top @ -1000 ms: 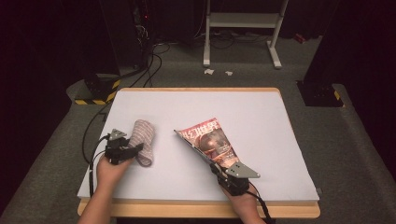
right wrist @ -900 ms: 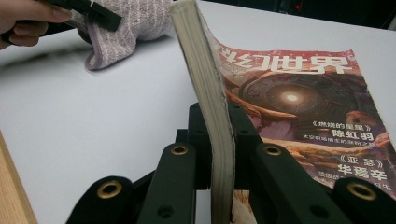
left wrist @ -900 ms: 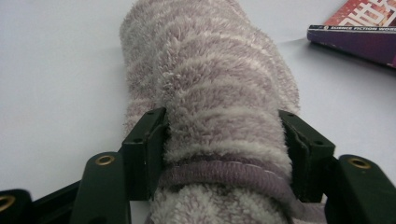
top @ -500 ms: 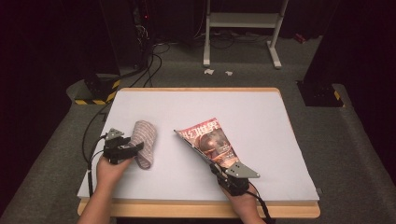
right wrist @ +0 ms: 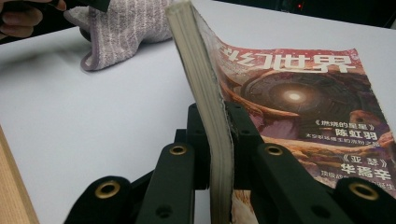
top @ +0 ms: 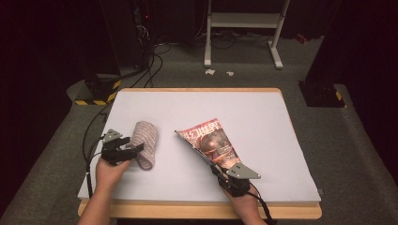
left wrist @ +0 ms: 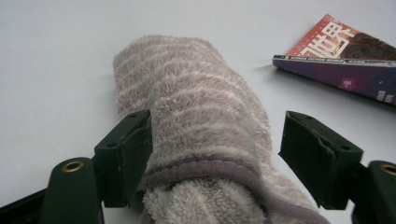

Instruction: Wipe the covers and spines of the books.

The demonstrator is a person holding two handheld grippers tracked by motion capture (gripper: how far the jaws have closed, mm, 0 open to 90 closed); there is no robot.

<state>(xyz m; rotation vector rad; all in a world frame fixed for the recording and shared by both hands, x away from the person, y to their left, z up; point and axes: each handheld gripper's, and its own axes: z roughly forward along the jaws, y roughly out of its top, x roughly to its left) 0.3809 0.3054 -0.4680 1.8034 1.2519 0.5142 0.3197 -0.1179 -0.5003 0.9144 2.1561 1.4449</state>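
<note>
A rolled, grey-and-white striped towel (top: pixel 145 140) lies on the left part of the white table (top: pixel 263 117). My left gripper (top: pixel 134 149) straddles its near end. Its jaws have just been opening, and in the left gripper view the towel (left wrist: pixel 196 116) lies between the spread pads, with the right pad clear of it. My right gripper (top: pixel 220 169) is shut on the near edge of a magazine (top: pixel 209 140) with a red cover, holding it tilted with its spine raised. The right gripper view shows the jaws (right wrist: pixel 217 121) clamped on the page edge of the magazine (right wrist: pixel 299 102).
The table's wooden front edge (top: pixel 197 211) runs just below both hands. Beyond the table are a dark floor with cables (top: pixel 150 61), a yellow-and-black striped base (top: pixel 96 96) at the left, and a white stand (top: pixel 244 28) at the back.
The left gripper's jaws have spread apart around the towel's near end, and the left hand has shifted slightly. The right gripper and magazine have stayed put.
</note>
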